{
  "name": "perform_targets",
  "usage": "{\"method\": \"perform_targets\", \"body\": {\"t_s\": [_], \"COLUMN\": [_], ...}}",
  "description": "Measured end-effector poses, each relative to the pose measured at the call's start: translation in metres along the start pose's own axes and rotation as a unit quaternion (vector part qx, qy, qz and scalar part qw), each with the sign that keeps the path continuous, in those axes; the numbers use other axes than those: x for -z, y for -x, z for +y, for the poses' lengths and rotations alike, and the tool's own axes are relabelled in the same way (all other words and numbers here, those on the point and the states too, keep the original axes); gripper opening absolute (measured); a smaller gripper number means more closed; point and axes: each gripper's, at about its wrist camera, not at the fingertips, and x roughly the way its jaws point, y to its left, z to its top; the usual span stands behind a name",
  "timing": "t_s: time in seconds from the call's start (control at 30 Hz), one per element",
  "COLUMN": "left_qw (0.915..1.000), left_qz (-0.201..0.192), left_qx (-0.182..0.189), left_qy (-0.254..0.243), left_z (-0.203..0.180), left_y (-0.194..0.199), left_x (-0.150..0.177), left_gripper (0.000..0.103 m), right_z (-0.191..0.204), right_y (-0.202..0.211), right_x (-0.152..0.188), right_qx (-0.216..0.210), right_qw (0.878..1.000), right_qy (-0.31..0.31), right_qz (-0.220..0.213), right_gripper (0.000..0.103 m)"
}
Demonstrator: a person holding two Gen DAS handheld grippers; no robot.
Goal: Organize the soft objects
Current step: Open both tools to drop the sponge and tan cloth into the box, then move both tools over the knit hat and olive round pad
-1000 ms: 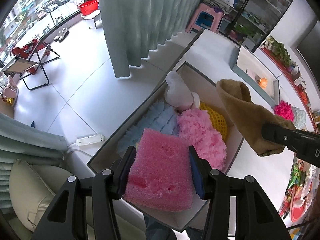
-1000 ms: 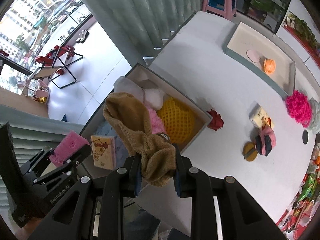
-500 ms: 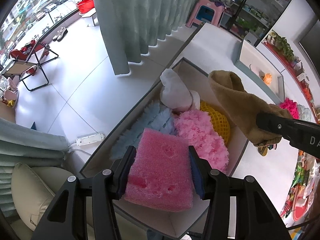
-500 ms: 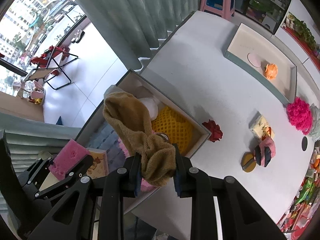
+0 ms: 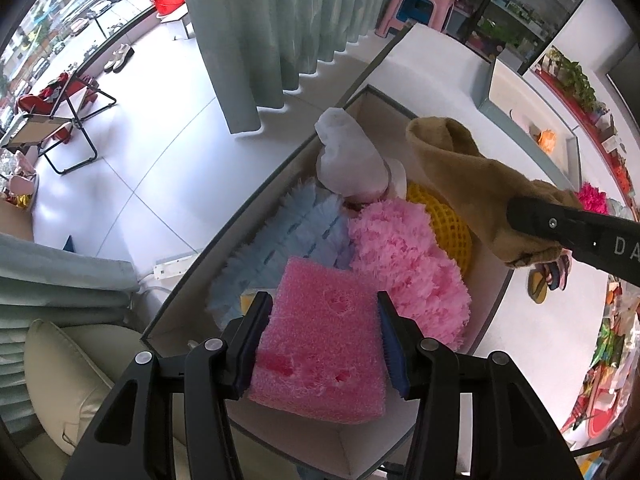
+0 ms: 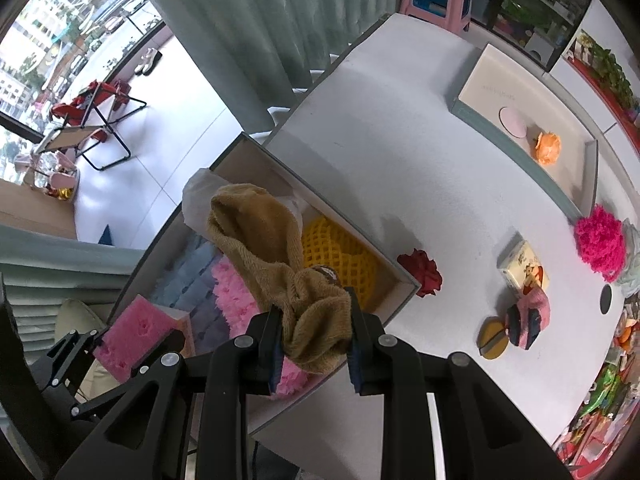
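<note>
Both grippers are carrying soft items over the half-filled box (image 6: 404,285): the left gripper (image 5: 323,334) is squeezing a pink sponge (image 5: 320,344), the right gripper (image 6: 314,340) is clamping a tan sock (image 6: 276,256), while several pieces, such as the red flower (image 6: 424,272), are waiting on the table (image 6: 400,152).

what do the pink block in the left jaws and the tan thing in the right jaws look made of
pink block: looks like open-cell foam sponge, matte, with visible pores and pits.
tan thing: likely terry or fleece fabric, perhaps a sock, with a looped nap, limp and bunched between the jaws.
</note>
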Motion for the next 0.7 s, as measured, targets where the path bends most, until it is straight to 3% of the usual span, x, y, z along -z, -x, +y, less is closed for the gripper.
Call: {"method": "perform_targets", "body": {"t_s": [0.33, 0.4, 0.43, 0.47, 0.5, 0.53, 0.7], "left_qw": [0.9999, 1.0000, 1.0000, 1.0000, 1.0000, 1.0000, 0.9998], "left_qz": [0.009, 0.007, 0.006, 0.006, 0.004, 0.000, 0.019], "left_qx": [-0.007, -0.005, -0.005, -0.007, -0.008, -0.007, -0.007], "left_qy": [-0.006, -0.005, -0.004, -0.003, -0.002, 0.000, -0.003], "left_z": [-0.004, -0.004, -0.004, -0.003, -0.003, -0.002, 0.000], "left_y": [-0.008, -0.007, -0.007, -0.007, -0.007, -0.005, -0.008], "left_x": [0.002, 0.003, 0.004, 0.004, 0.005, 0.007, 0.011], "left_gripper": [0.053, 0.059, 0.066, 0.085, 0.097, 0.100, 0.101], "right_z": [0.004, 0.002, 0.001, 0.000, -0.001, -0.002, -0.001], "right_y": [-0.014, -0.016, -0.017, -0.018, -0.018, -0.018, -0.010], "right_x": [0.001, 0.003, 0.003, 0.004, 0.004, 0.006, 0.012], "right_qx": [0.013, 0.018, 0.018, 0.015, 0.010, 0.004, 0.010], "right_qw": [1.000, 1.000, 1.000, 1.000, 1.000, 1.000, 1.000], "right_qy": [0.010, 0.010, 0.009, 0.007, 0.004, 0.003, 0.017], "right_qz": [0.011, 0.014, 0.014, 0.017, 0.021, 0.022, 0.010], "right_gripper": [0.029, 0.030, 0.038, 0.044, 0.062, 0.080, 0.087]}}
